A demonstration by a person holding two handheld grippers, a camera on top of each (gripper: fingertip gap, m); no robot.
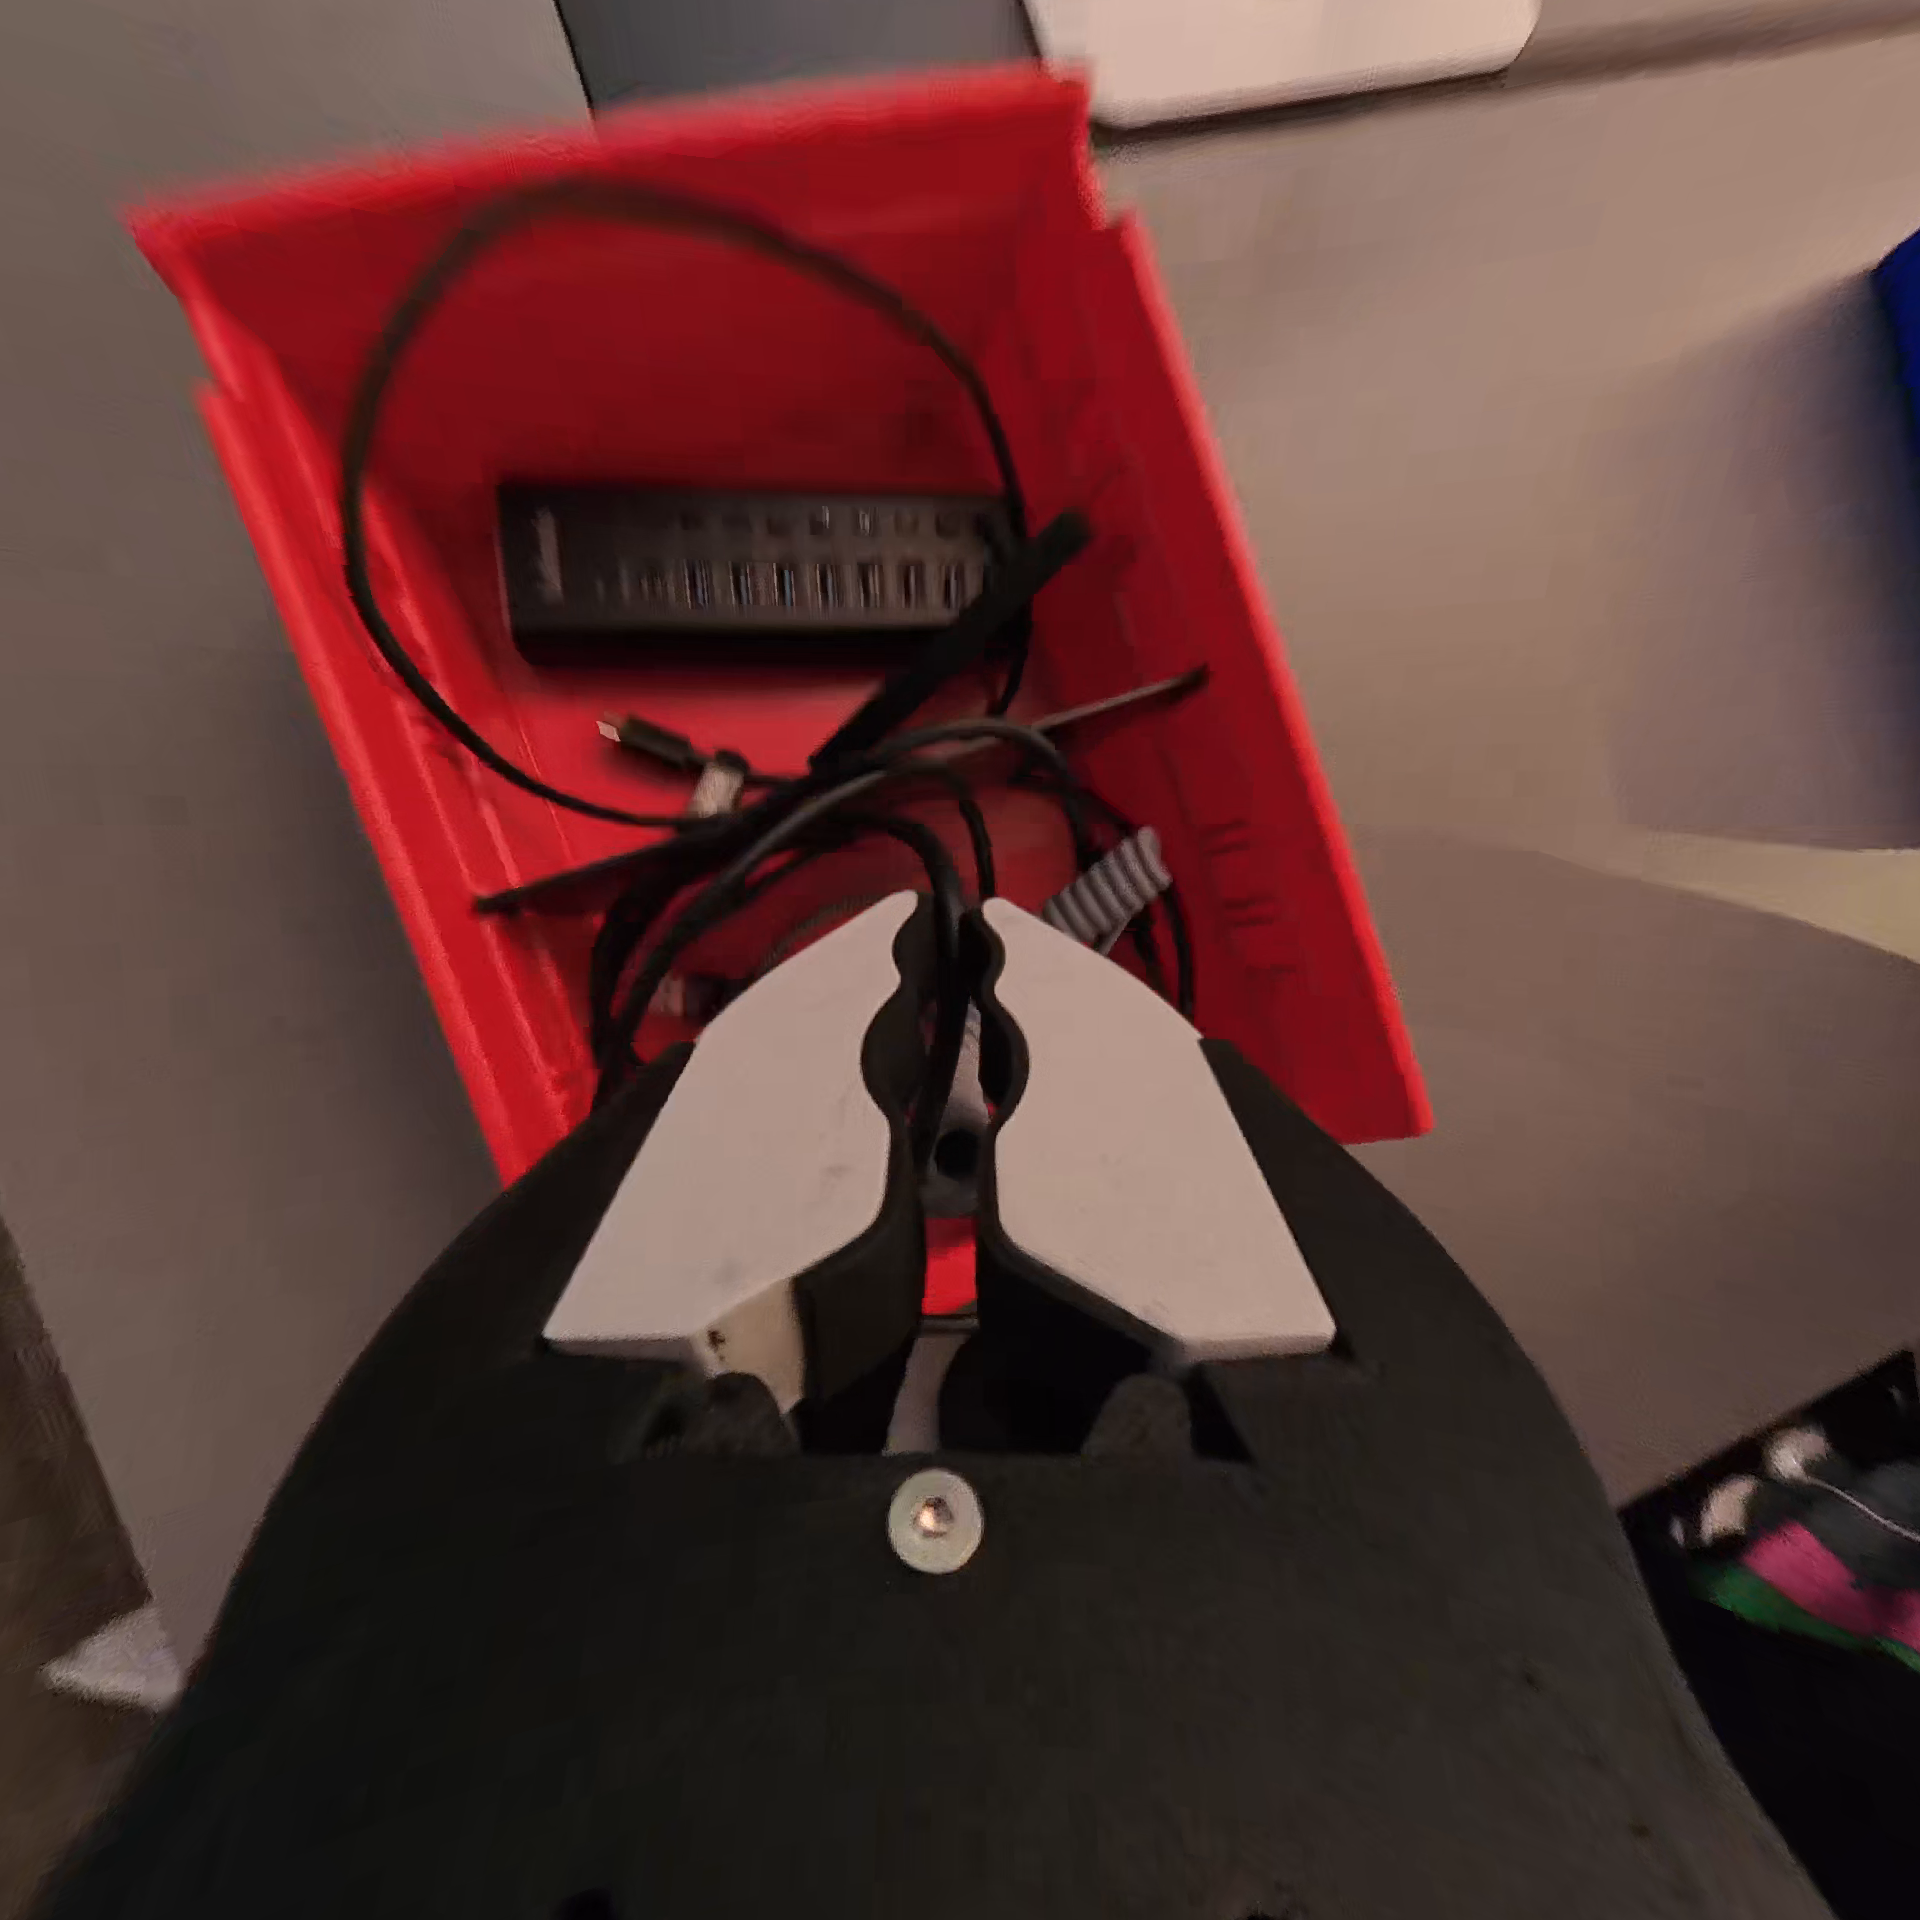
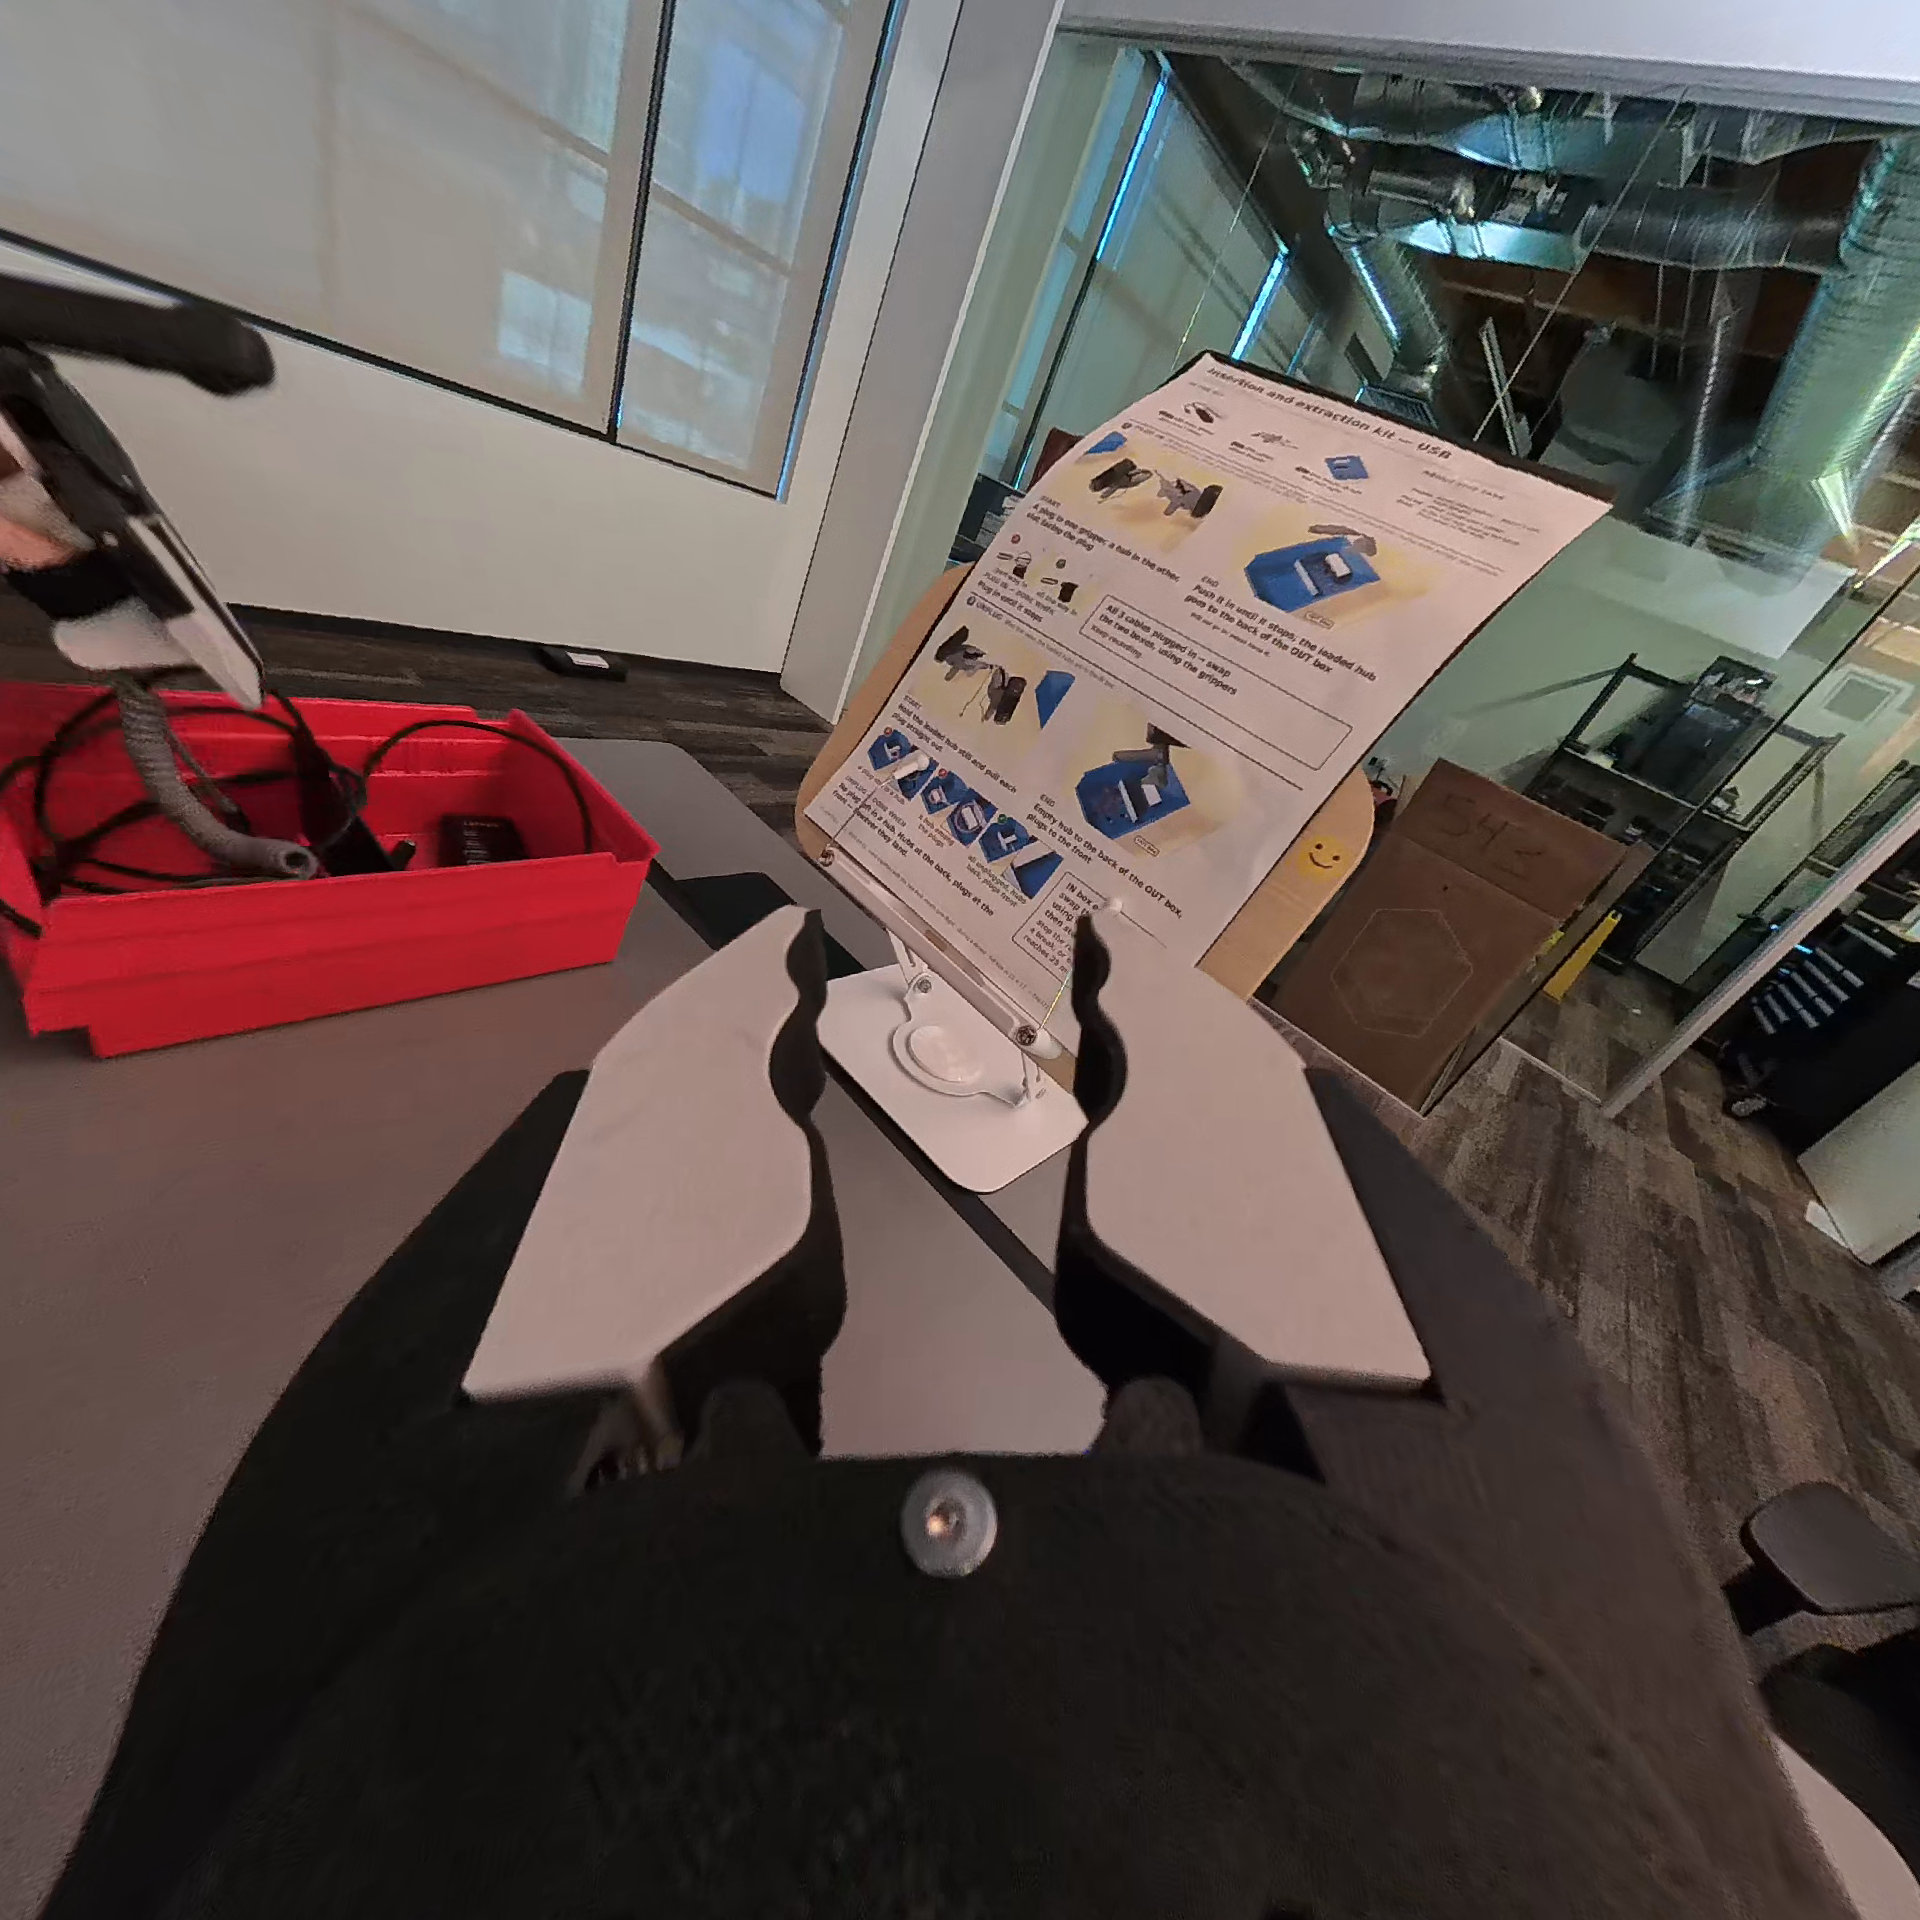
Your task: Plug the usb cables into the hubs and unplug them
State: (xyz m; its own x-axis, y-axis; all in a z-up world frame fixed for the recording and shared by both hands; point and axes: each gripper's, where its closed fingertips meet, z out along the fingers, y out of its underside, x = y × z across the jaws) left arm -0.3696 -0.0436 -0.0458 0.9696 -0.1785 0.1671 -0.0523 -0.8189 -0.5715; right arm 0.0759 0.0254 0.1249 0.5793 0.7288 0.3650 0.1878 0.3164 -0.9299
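Observation:
A red bin [image 1: 727, 312] holds a black usb hub [image 1: 748, 571] and a tangle of black cables [image 1: 665, 914]. My left gripper [image 1: 951, 914] is over the bin's near end, shut on a grey braided usb cable [image 1: 1107, 883]. A thin black cable also runs between its tips. The right wrist view shows the left gripper [image 2: 156, 613] above the bin [image 2: 312, 935], with the grey cable [image 2: 156, 758] hanging from it into the bin beside the hub [image 2: 478, 836]. My right gripper [image 2: 945, 935] is open and empty, above the table to the right of the bin.
A loose black plug [image 1: 649, 738] lies in front of the hub. An instruction sheet [image 2: 1195, 675] on a white stand [image 2: 966, 1091] is at the grey table's [image 2: 260, 1143] right edge, ahead of the right gripper. A cardboard box [image 2: 1455, 935] and a chair [image 2: 1829, 1558] stand on the floor beyond. About 50 cm separates my left fingertips from my right. My left gripper is the nearer one to the loose black plug [image 1: 649, 738]: about 15 cm, against 60 cm. It is also in sight in the right wrist view [image 2: 402, 854].

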